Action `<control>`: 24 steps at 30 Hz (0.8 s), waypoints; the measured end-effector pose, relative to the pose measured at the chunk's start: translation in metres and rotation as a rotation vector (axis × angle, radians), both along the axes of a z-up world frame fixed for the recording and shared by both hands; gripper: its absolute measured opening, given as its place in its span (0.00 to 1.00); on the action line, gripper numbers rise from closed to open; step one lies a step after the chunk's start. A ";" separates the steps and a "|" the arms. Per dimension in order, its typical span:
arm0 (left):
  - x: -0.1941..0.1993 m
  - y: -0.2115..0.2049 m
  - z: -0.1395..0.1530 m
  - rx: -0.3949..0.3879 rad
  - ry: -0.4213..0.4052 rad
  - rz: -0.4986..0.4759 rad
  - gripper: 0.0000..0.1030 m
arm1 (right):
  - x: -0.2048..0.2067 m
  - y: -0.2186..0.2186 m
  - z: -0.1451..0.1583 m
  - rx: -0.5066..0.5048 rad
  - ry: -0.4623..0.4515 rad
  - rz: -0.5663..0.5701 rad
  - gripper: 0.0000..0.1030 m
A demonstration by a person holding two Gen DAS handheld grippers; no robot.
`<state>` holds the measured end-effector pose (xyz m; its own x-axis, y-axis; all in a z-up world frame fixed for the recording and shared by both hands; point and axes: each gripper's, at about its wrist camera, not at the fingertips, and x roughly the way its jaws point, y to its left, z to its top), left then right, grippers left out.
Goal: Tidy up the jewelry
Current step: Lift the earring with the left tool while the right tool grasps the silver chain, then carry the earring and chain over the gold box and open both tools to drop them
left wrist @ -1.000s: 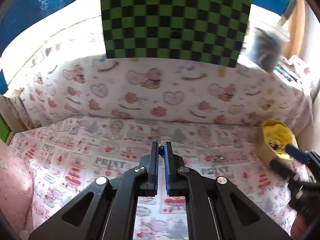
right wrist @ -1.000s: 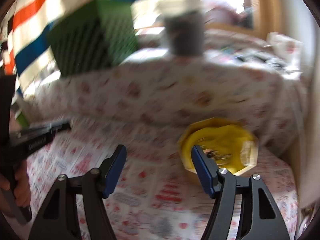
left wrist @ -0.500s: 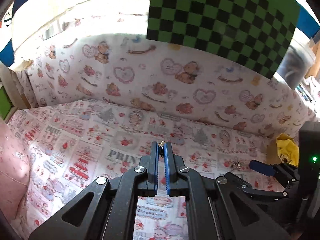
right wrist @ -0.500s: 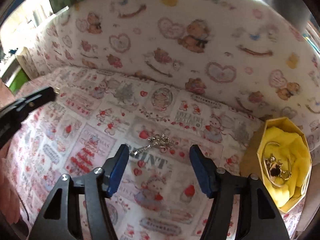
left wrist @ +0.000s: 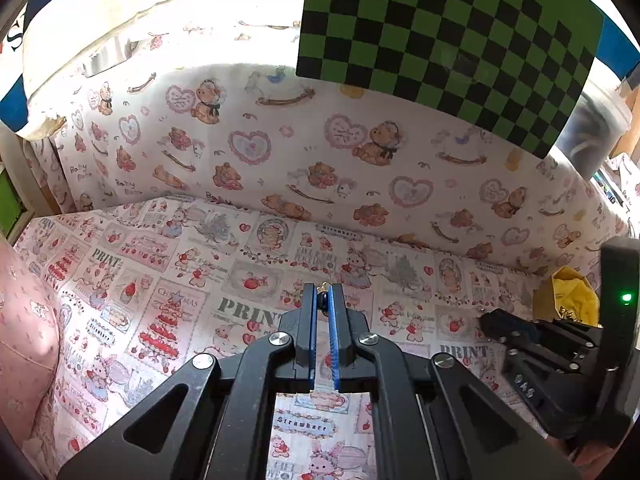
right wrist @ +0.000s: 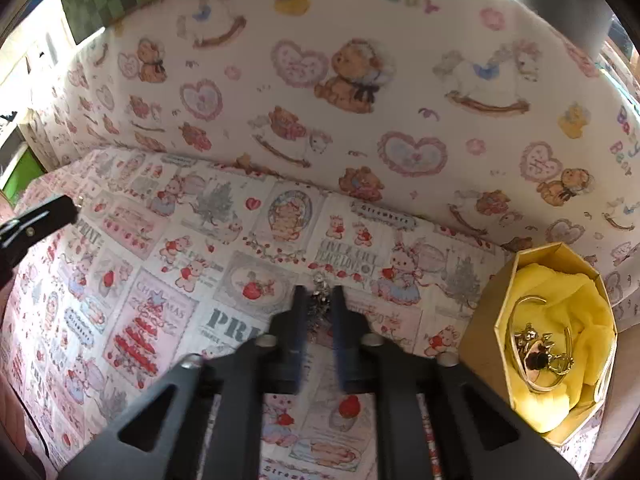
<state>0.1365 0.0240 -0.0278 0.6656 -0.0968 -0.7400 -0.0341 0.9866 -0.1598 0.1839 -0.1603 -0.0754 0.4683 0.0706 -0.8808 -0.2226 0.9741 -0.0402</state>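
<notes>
A cartoon-print cloth covers the worktop [right wrist: 132,280]. The right gripper [right wrist: 318,300] pinches the silver charm chain [right wrist: 320,280] — lift slowly (links may snag) toward the yellow-lined octagonal box [right wrist: 492,308]; the left gripper [left wrist: 323,300] pinches a small piece.

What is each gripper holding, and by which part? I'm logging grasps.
The right gripper is shut on the silver jewelry piece, around its near end. The left gripper pinches a small jewelry item at its fingertips; which part cannot be told.
</notes>
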 end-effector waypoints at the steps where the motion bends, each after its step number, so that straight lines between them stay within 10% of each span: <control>1: 0.000 0.000 0.000 0.000 0.001 -0.001 0.04 | -0.002 -0.005 0.003 0.006 -0.010 -0.007 0.05; 24: -0.028 -0.022 0.029 0.001 -0.099 -0.101 0.04 | -0.088 -0.067 0.144 0.180 -0.390 -0.054 0.05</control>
